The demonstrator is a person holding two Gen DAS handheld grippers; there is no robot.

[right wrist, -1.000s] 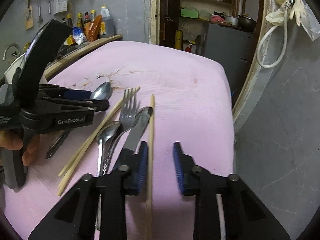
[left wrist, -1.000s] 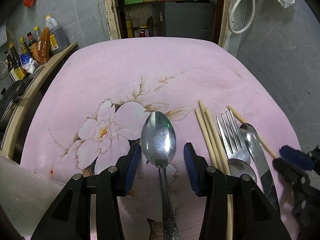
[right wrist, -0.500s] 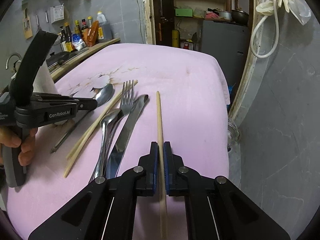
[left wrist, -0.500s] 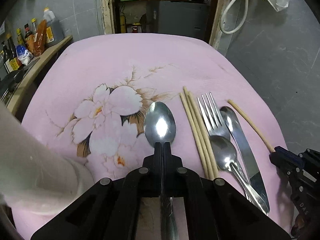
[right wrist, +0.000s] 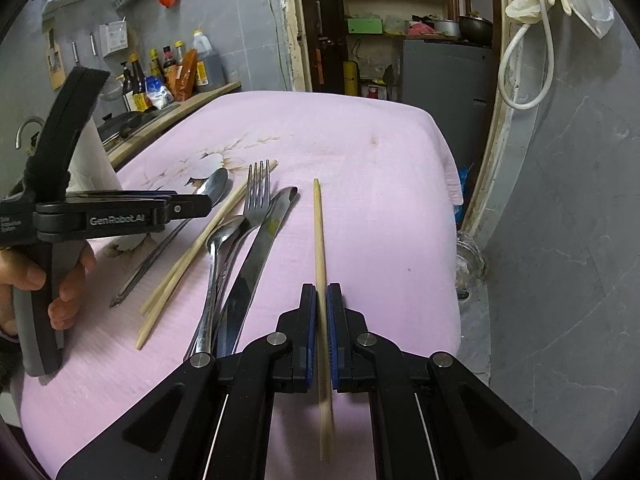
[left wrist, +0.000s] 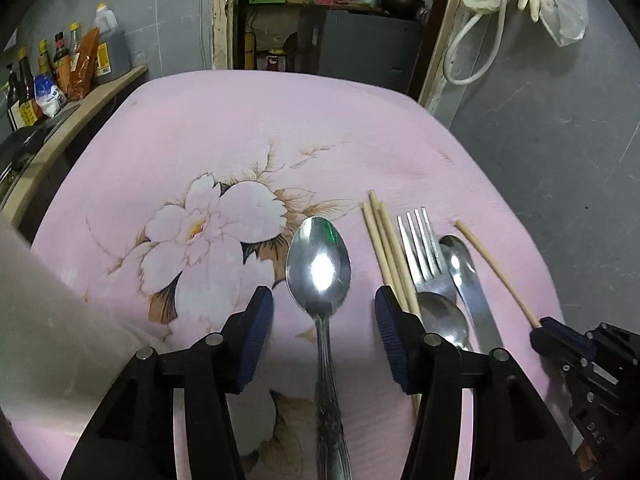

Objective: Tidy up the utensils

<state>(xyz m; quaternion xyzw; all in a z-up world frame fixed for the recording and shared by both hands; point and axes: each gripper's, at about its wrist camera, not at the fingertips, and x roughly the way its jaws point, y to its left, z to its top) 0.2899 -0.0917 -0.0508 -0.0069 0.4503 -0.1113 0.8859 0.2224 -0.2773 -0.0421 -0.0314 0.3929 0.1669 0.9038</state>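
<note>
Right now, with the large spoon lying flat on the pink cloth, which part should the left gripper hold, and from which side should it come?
Grip the large spoon at its narrow neck just below the bowl, coming from above, one pad on each side. The left gripper has just been opening and already straddles that neck without touching. The handle is thin and straight; the bowl is wide and rounded.

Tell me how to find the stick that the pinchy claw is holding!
Look at the pink flowered cloth, then at the row of cutlery lying on it. To the right of the knife lies one chopstick. It is all alone, squeezed in the right gripper, while the other chopsticks lie bunched together.
</note>
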